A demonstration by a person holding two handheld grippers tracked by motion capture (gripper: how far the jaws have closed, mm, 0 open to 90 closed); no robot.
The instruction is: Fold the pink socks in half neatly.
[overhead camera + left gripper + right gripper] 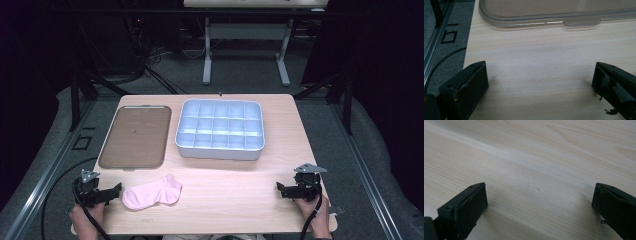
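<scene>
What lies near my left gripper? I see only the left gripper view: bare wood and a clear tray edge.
Observer: A pink sock lies on the table, just to the right of the left gripper.
Operator: Is there also a box?
Observer: Yes, a white divided box stands beside the flat tray; its compartments look empty.
Operator: And the other gripper?
Observer: The right gripper is open near the table's right edge and holds nothing.
</scene>
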